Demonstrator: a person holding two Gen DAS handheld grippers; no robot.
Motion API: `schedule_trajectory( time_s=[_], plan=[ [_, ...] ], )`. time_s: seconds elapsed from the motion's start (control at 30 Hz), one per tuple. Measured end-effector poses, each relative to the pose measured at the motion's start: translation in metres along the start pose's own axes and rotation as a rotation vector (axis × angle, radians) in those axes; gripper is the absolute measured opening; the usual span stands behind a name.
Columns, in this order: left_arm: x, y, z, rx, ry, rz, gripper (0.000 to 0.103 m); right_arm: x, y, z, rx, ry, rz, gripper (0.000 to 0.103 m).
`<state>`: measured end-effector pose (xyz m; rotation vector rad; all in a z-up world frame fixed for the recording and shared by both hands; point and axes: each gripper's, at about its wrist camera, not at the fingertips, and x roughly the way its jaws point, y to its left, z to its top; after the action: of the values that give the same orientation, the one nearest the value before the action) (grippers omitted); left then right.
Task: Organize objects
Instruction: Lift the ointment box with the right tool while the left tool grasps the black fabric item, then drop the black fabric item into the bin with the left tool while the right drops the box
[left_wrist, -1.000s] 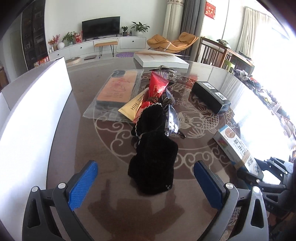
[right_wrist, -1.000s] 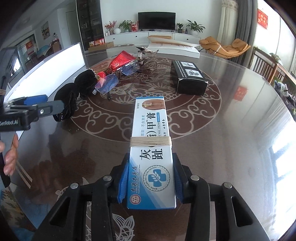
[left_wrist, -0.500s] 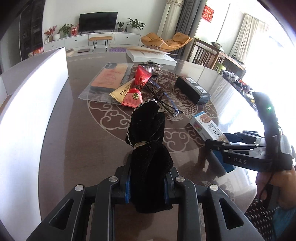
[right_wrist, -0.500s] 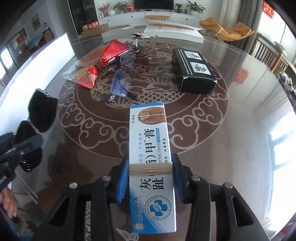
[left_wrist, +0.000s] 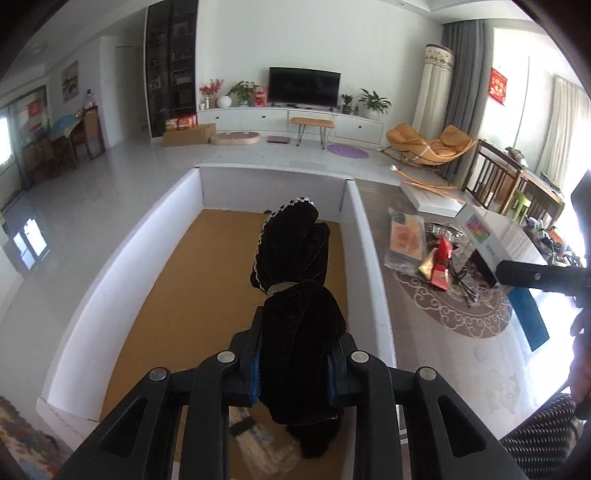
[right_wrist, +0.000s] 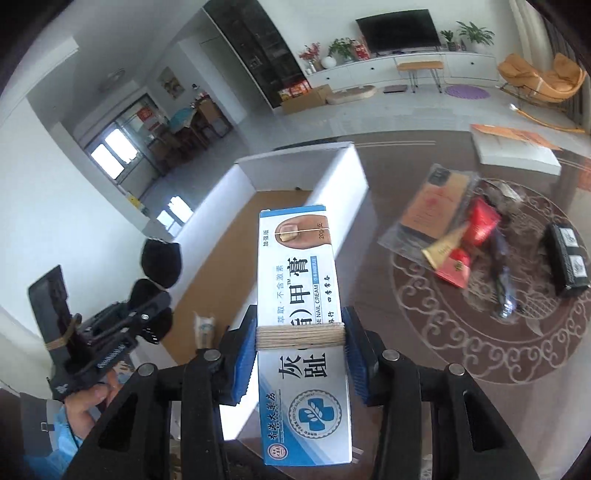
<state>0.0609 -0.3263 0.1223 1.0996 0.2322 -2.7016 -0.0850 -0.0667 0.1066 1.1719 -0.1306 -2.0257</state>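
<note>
Both grippers have come up off the table since a second ago and now hang over the white box (left_wrist: 364, 236), whose brown cardboard floor shows below them. The left gripper (left_wrist: 293, 373), wide open around the black velvet pouch (left_wrist: 295, 291) a second ago, has clamped on it; its blue pads press the lower bulge on both sides. The pouch is soft, dark and lumpy, tied at the waist with pale cord, with a silvery trim around its upper lobe. It stands upright between the fingers, in the air above the near right part of the box.

The right gripper (right_wrist: 301, 363) grips the nail cream carton (right_wrist: 299, 295), as it did before, its blue pads squeezing the long sides beside a wrap of tan string. The carton is white and blue with printed Chinese characters, a toenail picture at its far end and a round blue emblem at its near end. It hangs over the box's right wall.

Left on the table, to the right of the box: a bagged orange packet (right_wrist: 437, 201), red sachets (right_wrist: 480, 223), glasses (right_wrist: 502, 280) and a black box (right_wrist: 569, 260).
</note>
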Motion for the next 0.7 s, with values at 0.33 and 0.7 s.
schedule_trajectory(
  time_s=[0.33, 0.7],
  plan=[
    [0.044, 0.064, -0.030, -0.136, 0.111, 0.169, 0.074, 0.128, 0.094, 0.004, -0.032, 0.173, 0.200, 0.058],
    [-0.002, -0.070, -0.032, -0.007, -0.011, -0.188, 0.088, 0.031, -0.057, -0.072, -0.054, -0.121, -0.426, 0.096]
  ],
)
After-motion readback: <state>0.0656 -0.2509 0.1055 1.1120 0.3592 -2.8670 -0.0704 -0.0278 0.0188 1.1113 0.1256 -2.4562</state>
